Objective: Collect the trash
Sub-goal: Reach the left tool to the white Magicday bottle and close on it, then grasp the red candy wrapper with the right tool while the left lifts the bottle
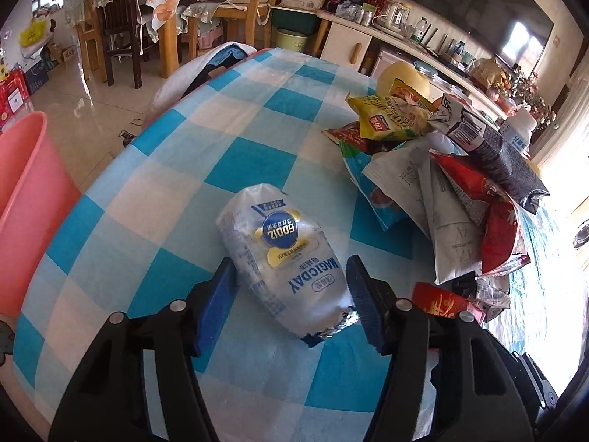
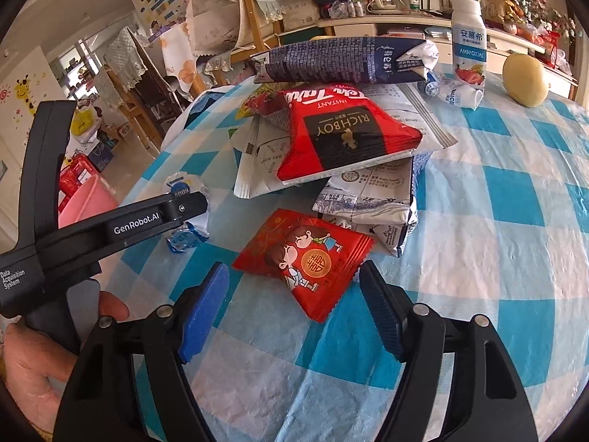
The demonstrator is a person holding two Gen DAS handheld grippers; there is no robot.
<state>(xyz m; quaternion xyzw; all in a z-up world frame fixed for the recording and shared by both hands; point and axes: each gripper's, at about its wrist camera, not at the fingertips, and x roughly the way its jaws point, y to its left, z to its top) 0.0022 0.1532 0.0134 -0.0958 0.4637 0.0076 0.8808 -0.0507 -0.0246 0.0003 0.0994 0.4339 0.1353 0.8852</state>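
Observation:
A white and blue MAGICDAY wrapper (image 1: 283, 258) lies on the blue checked tablecloth (image 1: 228, 118). My left gripper (image 1: 291, 294) is open, its blue fingers on either side of the wrapper's near end. In the right wrist view the left gripper's body (image 2: 121, 224) covers most of that wrapper (image 2: 184, 184). My right gripper (image 2: 294, 309) is open and empty, just short of a small red packet with cartoon figures (image 2: 305, 258). That packet also shows in the left wrist view (image 1: 445, 302).
A pile of wrappers (image 1: 434, 169) fills the table's right side, topped by a red RICHBOY bag (image 2: 349, 132) and a dark blue bag (image 2: 342, 60). A yogurt bottle (image 2: 469, 44) and a yellow fruit (image 2: 524, 79) stand behind. A pink bin (image 1: 25, 199) sits left of the table.

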